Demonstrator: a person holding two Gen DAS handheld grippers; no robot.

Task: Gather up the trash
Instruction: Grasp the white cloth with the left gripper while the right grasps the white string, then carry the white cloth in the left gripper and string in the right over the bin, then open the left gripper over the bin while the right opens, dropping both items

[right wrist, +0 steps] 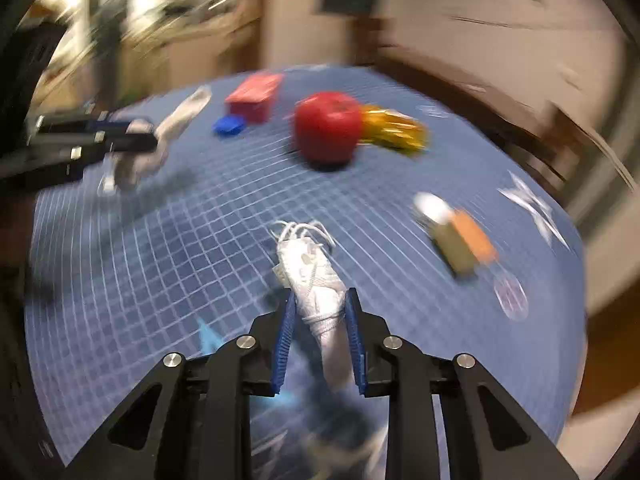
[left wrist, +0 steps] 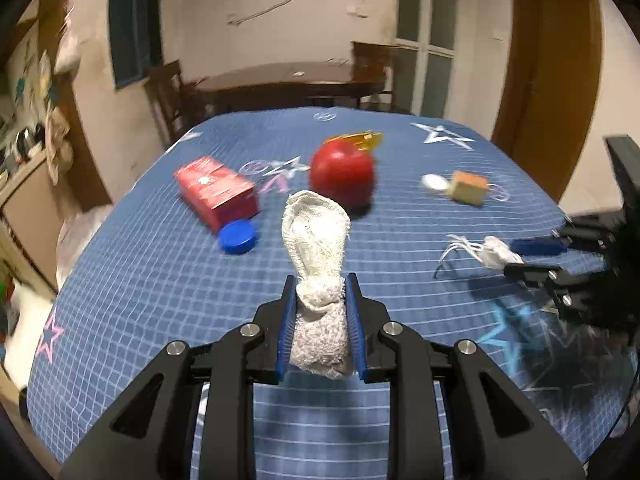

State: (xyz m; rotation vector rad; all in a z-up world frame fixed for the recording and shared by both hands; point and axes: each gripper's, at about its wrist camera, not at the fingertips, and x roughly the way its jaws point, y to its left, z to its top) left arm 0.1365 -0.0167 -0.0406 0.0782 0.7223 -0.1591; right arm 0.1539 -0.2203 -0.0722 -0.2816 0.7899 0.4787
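My left gripper [left wrist: 320,286] is shut on a crumpled white cloth [left wrist: 316,224] and holds it above the blue table [left wrist: 140,280]. My right gripper [right wrist: 320,300] is shut on a white wrapper with strings [right wrist: 310,264], also held above the table. The right gripper shows at the right edge of the left wrist view [left wrist: 532,258] with the wrapper [left wrist: 492,254]. The left gripper shows at the left of the right wrist view [right wrist: 136,134] with the cloth [right wrist: 176,120]. The right wrist view is motion-blurred.
On the table lie a red apple [left wrist: 342,176], a red box [left wrist: 216,190], a blue bottle cap [left wrist: 237,236], a yellow wrapper [left wrist: 366,140], and a tan-and-orange block [left wrist: 468,188] with a small white piece [left wrist: 434,182]. A dark wooden table [left wrist: 288,80] and chairs stand behind.
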